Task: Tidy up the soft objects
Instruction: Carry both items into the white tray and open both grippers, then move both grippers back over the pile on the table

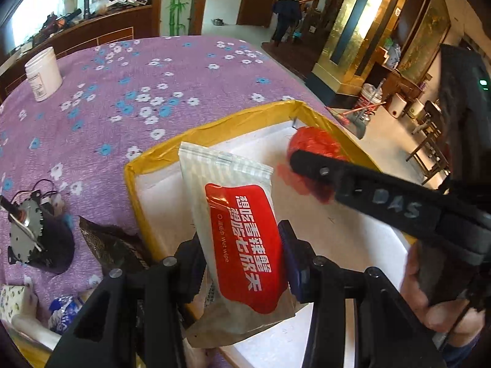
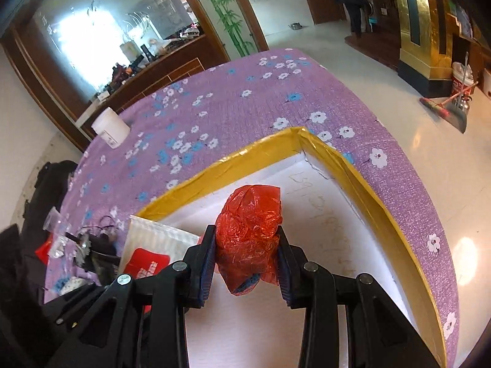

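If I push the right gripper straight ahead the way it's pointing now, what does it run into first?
Probably the white inner floor of the box, then its yellow-taped far wall. The right gripper is shut on the red plastic bag, so the bag would touch first. Depth is hard to judge in this fisheye view.

Left gripper [image 1: 242, 263] clamped on wet wipe pack [image 1: 242, 236], pack upright between jaws, tilted toward 11 o'clock. Right gripper [image 2: 247, 260] clamped on red plastic bag [image 2: 250, 230], bag bulging past fingertips toward 12. In left view right gripper enters from 3 o'clock, finger pointing to 10; bare hand [image 1: 429, 303] at 4 o'clock.
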Demonstrator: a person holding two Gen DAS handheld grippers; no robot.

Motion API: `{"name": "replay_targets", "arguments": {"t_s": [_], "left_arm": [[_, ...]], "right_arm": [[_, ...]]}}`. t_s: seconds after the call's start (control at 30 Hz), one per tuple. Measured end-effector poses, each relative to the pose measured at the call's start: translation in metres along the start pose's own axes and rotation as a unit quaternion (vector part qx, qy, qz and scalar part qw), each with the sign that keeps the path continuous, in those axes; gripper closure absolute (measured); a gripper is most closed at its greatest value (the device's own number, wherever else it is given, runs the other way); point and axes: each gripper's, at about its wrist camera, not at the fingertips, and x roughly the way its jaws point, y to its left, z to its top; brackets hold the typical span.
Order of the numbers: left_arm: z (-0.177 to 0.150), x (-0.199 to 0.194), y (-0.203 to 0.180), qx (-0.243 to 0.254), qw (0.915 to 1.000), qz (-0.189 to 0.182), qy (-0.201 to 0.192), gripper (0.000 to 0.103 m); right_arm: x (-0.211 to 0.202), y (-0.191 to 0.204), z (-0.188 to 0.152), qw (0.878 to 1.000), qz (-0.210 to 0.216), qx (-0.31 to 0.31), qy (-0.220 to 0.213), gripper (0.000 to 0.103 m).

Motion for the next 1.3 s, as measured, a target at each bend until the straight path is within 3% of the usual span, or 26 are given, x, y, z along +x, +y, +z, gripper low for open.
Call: {"name": "replay_targets", "arguments": {"t_s": [0.13, 0.5, 0.63, 0.7, 1.3], "left_arm": [[-0.002, 0.0, -0.004, 0.014, 0.9999, 0.005, -0.007, 0.06], [-0.002, 0.002, -0.008, 0.021, 0.9996, 0.014, -0.015, 0.058], [-0.004, -0.001, -0.01, 0.021, 0.9994, 0.014, -0.023, 0.043], [-0.005, -0.002, -0.01, 0.019, 0.9994, 0.015, -0.025, 0.041], [-0.005, -0.028, -0.018, 0.021, 0.9979, 0.017, -0.059, 0.041]], "right_arm": [[0.006, -0.006, -0.001, 1.0, -0.022, 0.003, 0.002, 0.064], [0.004, -0.009, -0.002, 1.0, -0.026, 0.013, -0.004, 0.059], [-0.002, -0.009, -0.002, 1.0, -0.025, 0.014, -0.01, 0.047], [-0.005, -0.009, -0.002, 0.999, -0.023, 0.016, -0.016, 0.043], [-0.051, -0.012, -0.004, 0.996, -0.028, 0.023, -0.087, 0.043]]}}
